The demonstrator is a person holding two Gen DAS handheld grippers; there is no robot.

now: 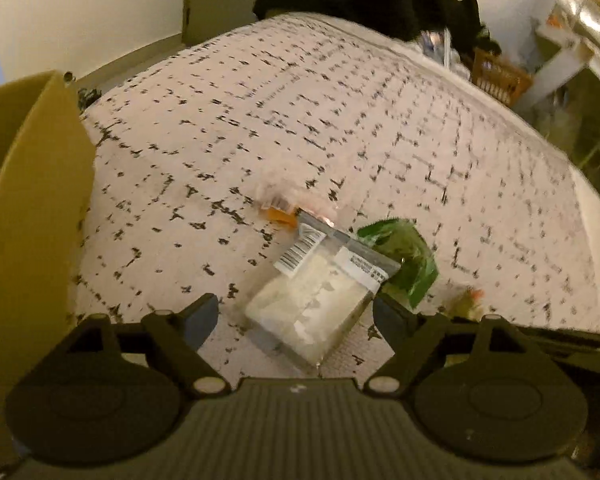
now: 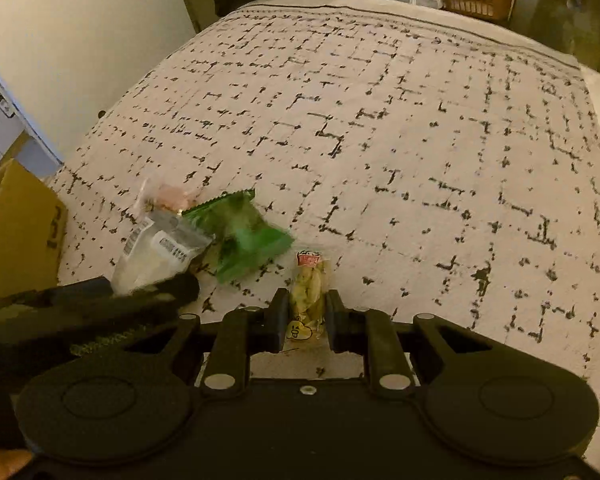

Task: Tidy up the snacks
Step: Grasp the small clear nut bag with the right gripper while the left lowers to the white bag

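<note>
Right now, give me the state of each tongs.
Left tongs: open, around the white bag.
Right tongs: shut on the yellow snack.

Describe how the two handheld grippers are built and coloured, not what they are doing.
Both are matt black plastic. The left gripper has a ribbed central body, two round discs beside it, slanted link bars with pale rivets, and blunt dark fingers. The right gripper has the same discs, link bars and rivets, with flat rectangular fingers. No cables or sleeves show.
</note>
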